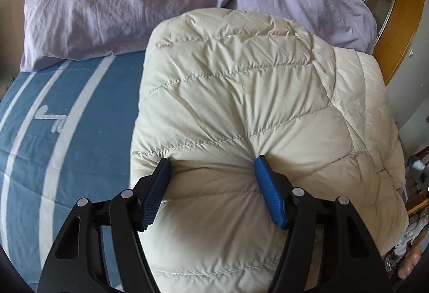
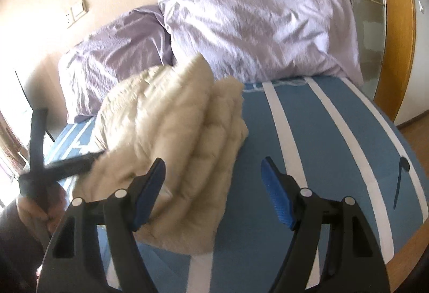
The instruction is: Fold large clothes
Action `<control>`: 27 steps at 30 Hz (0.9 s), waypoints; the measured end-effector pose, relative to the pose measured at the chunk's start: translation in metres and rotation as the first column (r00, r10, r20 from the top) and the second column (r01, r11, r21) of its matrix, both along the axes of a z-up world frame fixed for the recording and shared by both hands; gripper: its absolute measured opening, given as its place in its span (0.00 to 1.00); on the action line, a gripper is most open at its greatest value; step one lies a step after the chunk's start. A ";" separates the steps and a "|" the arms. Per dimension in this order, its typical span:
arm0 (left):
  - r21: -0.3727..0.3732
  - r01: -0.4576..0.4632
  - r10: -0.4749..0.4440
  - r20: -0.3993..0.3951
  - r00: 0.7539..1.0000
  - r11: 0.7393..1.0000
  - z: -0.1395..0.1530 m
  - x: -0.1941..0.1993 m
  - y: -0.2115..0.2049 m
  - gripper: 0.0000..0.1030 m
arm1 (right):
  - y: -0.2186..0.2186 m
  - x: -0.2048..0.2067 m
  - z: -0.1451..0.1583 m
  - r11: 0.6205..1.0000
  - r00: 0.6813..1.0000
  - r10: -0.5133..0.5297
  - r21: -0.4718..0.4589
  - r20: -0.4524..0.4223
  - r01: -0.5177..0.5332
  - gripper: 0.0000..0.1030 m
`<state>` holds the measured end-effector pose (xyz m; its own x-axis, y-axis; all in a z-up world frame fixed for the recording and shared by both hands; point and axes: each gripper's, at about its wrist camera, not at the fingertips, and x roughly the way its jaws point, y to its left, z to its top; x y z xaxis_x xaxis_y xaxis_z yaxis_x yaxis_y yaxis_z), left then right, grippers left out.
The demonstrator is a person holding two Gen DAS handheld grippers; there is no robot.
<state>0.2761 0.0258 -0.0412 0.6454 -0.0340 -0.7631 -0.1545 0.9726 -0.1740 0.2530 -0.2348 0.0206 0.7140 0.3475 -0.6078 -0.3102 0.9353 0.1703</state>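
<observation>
A cream quilted down jacket [image 1: 241, 105] lies folded in a thick bundle on a blue bed cover with white stripes [image 1: 61, 145]. My left gripper [image 1: 213, 167] is open, its blue pads pressed down into the jacket's puffy near part. In the right wrist view the jacket [image 2: 171, 132] shows as a stacked bundle at centre left. My right gripper [image 2: 213, 167] is open and empty above the bed cover [image 2: 308, 132], its left finger just over the jacket's near right edge. The left gripper [image 2: 64, 167] shows there as a dark blurred shape at the jacket's left side.
Two lilac pillows [image 1: 112, 6] [image 2: 254, 30] lie at the head of the bed behind the jacket. A wooden headboard and frame [image 2: 396, 32] curves round the right. A beige wall with switches [image 2: 77, 11] is at the left. Clutter sits beyond the bed's right edge [image 1: 415, 185].
</observation>
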 end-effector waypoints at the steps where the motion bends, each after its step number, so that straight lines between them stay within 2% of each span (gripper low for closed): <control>1: -0.002 0.002 -0.002 0.000 1.000 1.000 -0.001 0.001 0.000 0.64 | 0.005 0.002 0.003 1.000 1.000 0.008 0.000 0.004 -0.008 0.71; 3: -0.004 0.009 -0.009 0.003 1.000 1.000 -0.003 0.004 0.000 0.64 | 0.016 0.005 0.006 1.000 1.000 0.023 -0.002 0.011 -0.023 0.69; 10: 0.017 0.034 -0.034 0.017 0.999 0.999 -0.005 0.007 -0.005 0.64 | 0.061 0.013 0.010 0.996 0.995 0.093 -0.018 0.028 -0.092 0.49; 16: 0.011 0.049 -0.050 0.034 0.998 0.999 -0.007 0.005 -0.002 0.64 | 0.075 0.021 -0.024 0.991 0.997 0.070 -0.110 -0.022 -0.072 0.38; 20: 0.015 0.066 -0.067 0.048 0.997 0.998 -0.003 0.004 -0.002 0.64 | 0.066 0.027 -0.050 0.992 0.996 0.053 -0.107 -0.074 -0.061 0.37; 27: 0.063 0.089 -0.093 0.069 0.993 0.994 0.011 0.002 -0.008 0.64 | 0.060 0.029 -0.072 0.995 0.993 0.041 -0.089 -0.110 -0.051 0.37</control>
